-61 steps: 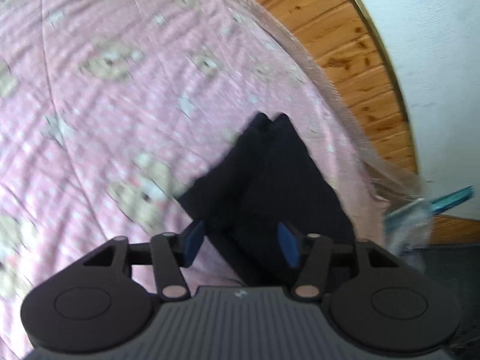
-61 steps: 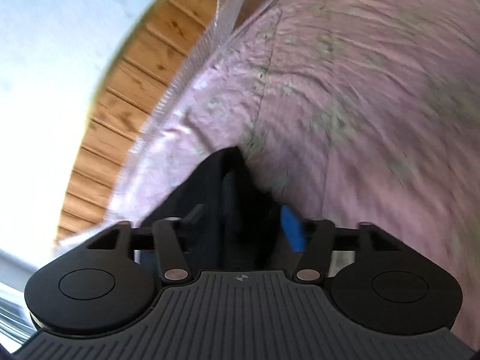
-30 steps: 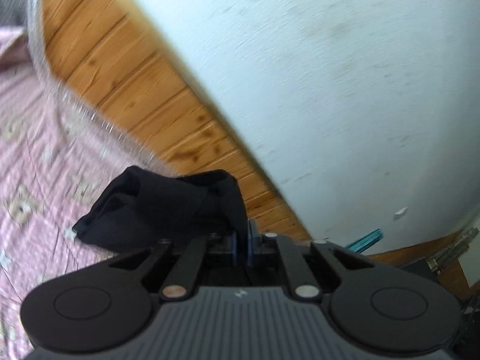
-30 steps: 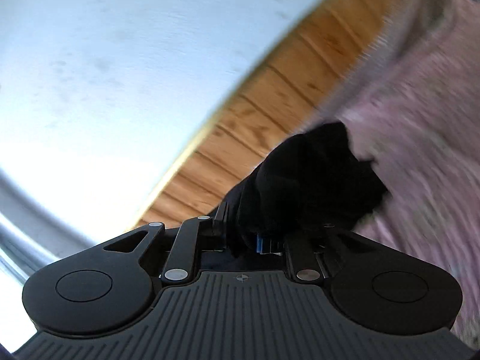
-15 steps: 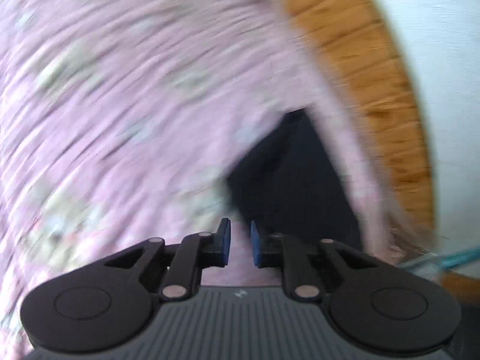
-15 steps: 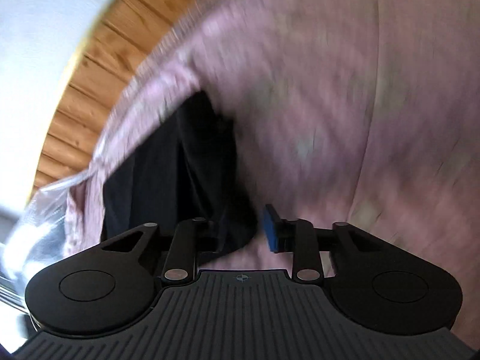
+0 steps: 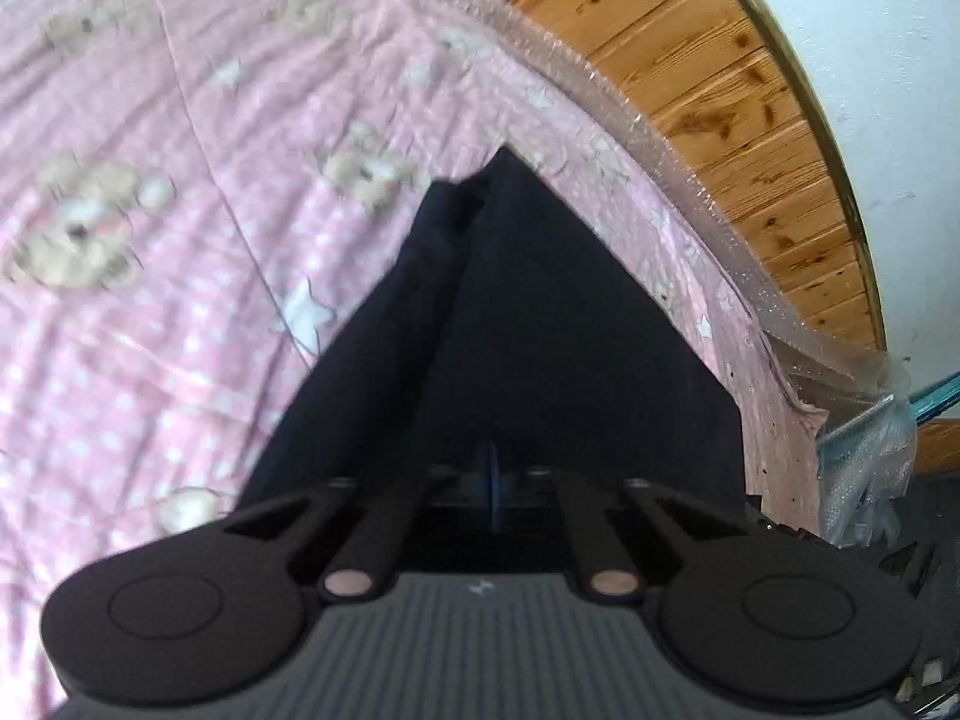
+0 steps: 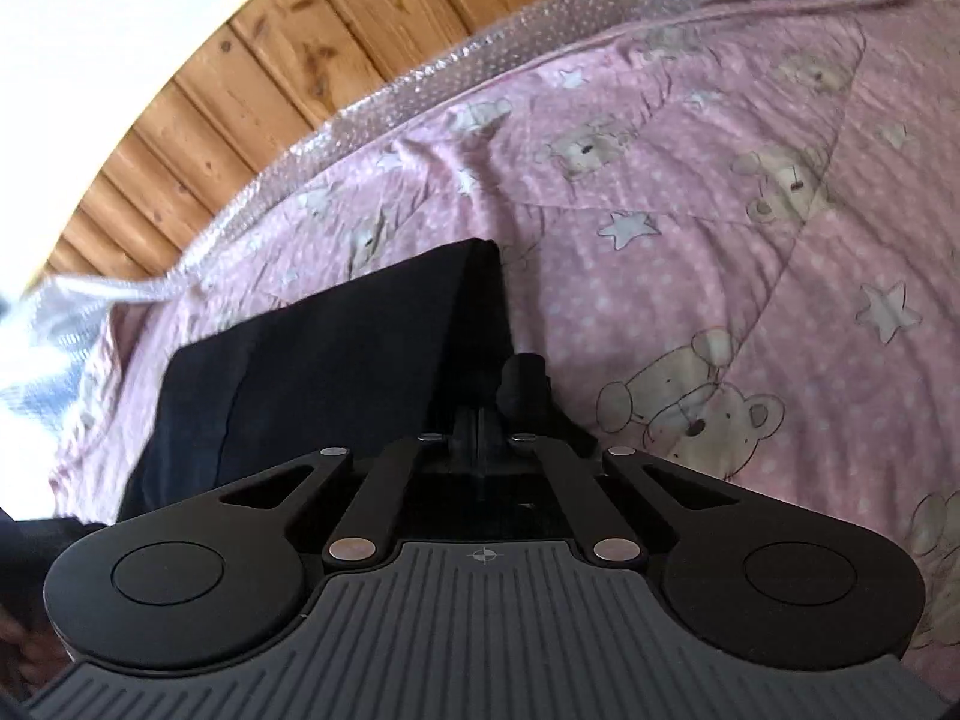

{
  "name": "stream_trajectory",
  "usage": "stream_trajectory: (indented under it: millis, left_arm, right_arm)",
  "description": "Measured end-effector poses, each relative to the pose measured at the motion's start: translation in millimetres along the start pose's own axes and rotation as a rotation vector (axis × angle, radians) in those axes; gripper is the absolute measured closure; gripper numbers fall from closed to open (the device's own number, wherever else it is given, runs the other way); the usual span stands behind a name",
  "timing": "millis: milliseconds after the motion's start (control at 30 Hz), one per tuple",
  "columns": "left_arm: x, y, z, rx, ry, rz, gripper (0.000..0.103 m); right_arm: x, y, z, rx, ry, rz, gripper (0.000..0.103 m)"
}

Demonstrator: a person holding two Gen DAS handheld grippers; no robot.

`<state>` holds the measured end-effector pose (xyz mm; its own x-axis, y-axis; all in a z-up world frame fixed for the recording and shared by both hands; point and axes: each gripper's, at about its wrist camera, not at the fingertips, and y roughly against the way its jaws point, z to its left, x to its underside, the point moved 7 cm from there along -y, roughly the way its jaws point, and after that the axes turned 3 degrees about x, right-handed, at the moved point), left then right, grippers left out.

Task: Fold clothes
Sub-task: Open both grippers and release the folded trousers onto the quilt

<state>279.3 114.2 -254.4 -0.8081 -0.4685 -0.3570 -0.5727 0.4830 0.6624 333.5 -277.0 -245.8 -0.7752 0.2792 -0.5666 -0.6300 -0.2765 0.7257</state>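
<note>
one pink bear-print bedsheet [image 7: 150,312] — wood-panelled wall [image 7: 708,90]

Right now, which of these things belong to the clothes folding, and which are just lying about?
Part of the job:
black garment
left tongs
right tongs

Just there:
pink teddy-bear bedsheet
bubble wrap
wooden panelling
</note>
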Motion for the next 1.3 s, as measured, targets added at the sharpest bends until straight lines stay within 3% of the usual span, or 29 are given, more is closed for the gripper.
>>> stream_trajectory:
  millis: [33, 67, 200, 233, 367, 400, 433, 467, 500, 533, 600, 667, 867, 967, 1033, 1100, 1133, 1200, 1267, 1300]
  left_arm:
    - [-6, 3, -3, 0.006, -0.004, -0.018, 0.064]
    - [-13, 4, -5, 0.005, -0.020, -0.029, 0.063]
    - [-43, -7, -6, -0.037, -0.089, -0.033, 0.059]
    - [-48, -10, -5, -0.050, -0.101, -0.020, 0.059]
    - [-69, -43, -17, -0.052, -0.169, 0.029, 0.067]
    - [-72, -49, -22, -0.069, -0.207, 0.031, 0.089]
    - [-75, -53, -24, -0.085, -0.235, 0.029, 0.095]
    - [-77, -57, -27, -0.099, -0.260, 0.026, 0.095]
    - [-80, -60, -27, -0.104, -0.265, 0.021, 0.095]
    - [-83, -63, -26, -0.107, -0.265, 0.015, 0.096]
    - [-87, -68, -24, -0.102, -0.247, 0.015, 0.096]
    - [-85, -65, -22, -0.093, -0.232, 0.027, 0.096]
    - [-77, -37, -12, -0.108, -0.205, 0.020, 0.090]
    - [-70, 0, -25, -0.053, -0.198, -0.054, 0.085]
    - [-49, 10, -31, -0.003, -0.195, -0.017, 0.067]
    - [-24, 2, -18, -0.043, -0.214, 0.052, 0.067]
    - [-11, -3, -11, -0.067, -0.225, 0.087, 0.067]
    - [-5, 2, -3, -0.086, -0.231, 0.091, 0.078]
    - [-1, 9, 3, -0.101, -0.236, 0.088, 0.074]
    - [2, 14, 3, -0.097, -0.245, 0.081, 0.061]
  right_arm:
    - [-1, 3, 2, 0.008, -0.012, 0.001, 0.103]
    - [-3, 8, 5, 0.013, -0.020, -0.011, 0.103]
    - [-9, 40, 32, -0.004, -0.023, -0.090, 0.049]
    - [-7, 42, 43, -0.014, 0.002, -0.088, 0.047]
    - [12, 23, 59, 0.088, 0.136, -0.011, 0.047]
    - [18, 17, 56, 0.118, 0.147, 0.013, 0.048]
    - [23, 11, 53, 0.129, 0.150, 0.030, 0.049]
    - [25, 7, 52, 0.124, 0.154, 0.033, 0.049]
    - [26, 5, 52, 0.118, 0.168, 0.029, 0.057]
    - [24, 4, 53, 0.116, 0.179, 0.029, 0.076]
    - [16, -1, 50, 0.108, 0.175, 0.030, 0.098]
    - [13, -5, 48, 0.107, 0.183, 0.038, 0.103]
    - [22, 4, 47, 0.129, 0.270, 0.035, 0.103]
    - [16, 35, 54, 0.174, 0.287, -0.062, 0.089]
    - [17, 58, 65, 0.138, 0.298, -0.121, 0.075]
    - [33, 59, 68, 0.100, 0.313, -0.082, 0.058]
    - [46, 52, 62, 0.114, 0.327, -0.042, 0.055]
    - [67, 40, 45, 0.135, 0.316, 0.024, 0.045]
    - [71, 43, 23, 0.131, 0.197, 0.024, 0.044]
    - [67, 51, 24, 0.136, 0.175, 0.003, 0.046]
